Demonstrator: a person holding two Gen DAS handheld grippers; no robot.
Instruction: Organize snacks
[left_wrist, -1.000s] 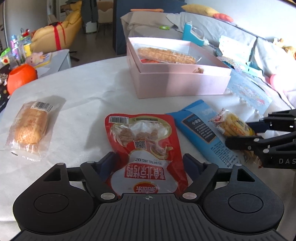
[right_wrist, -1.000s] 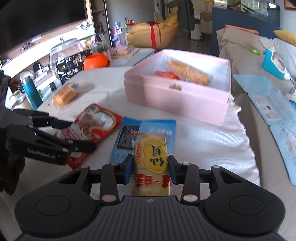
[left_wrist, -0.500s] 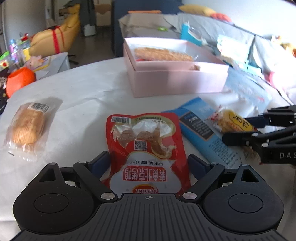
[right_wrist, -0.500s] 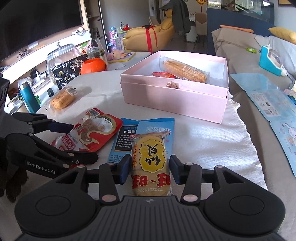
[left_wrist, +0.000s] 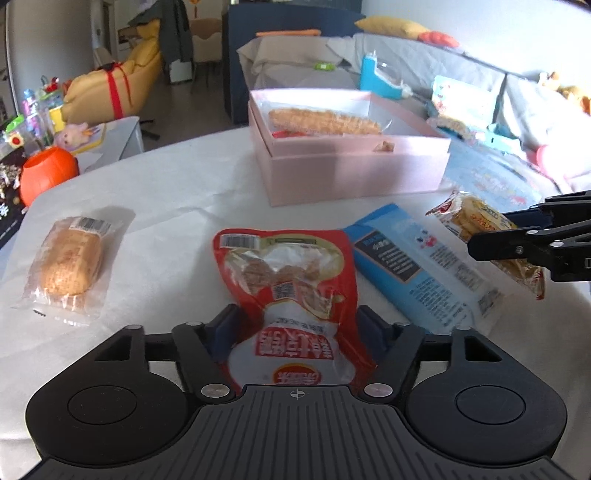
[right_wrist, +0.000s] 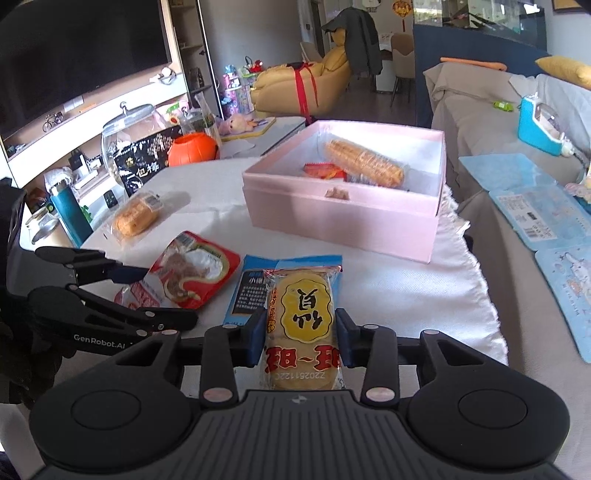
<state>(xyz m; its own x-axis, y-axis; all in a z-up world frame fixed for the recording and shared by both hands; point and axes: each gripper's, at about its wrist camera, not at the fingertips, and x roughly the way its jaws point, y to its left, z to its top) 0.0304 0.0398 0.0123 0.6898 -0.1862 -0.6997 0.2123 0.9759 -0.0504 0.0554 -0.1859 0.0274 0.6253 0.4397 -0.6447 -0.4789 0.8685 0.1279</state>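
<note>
I'm closing the black two-finger left gripper (left_wrist: 295, 325), angled downward, its blue pads already pressing the sides of a red foil snack pouch (left_wrist: 291, 295). I'm also squeezing the black two-finger right gripper (right_wrist: 300, 334), angled downward, tighter on a yellow rice-cracker packet (right_wrist: 302, 325).

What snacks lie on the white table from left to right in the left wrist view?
Bread roll in a clear wrapper → red pouch, between the closing fingers of the left tool → blue packet → yellow cracker pack, held by the right tool.
</note>
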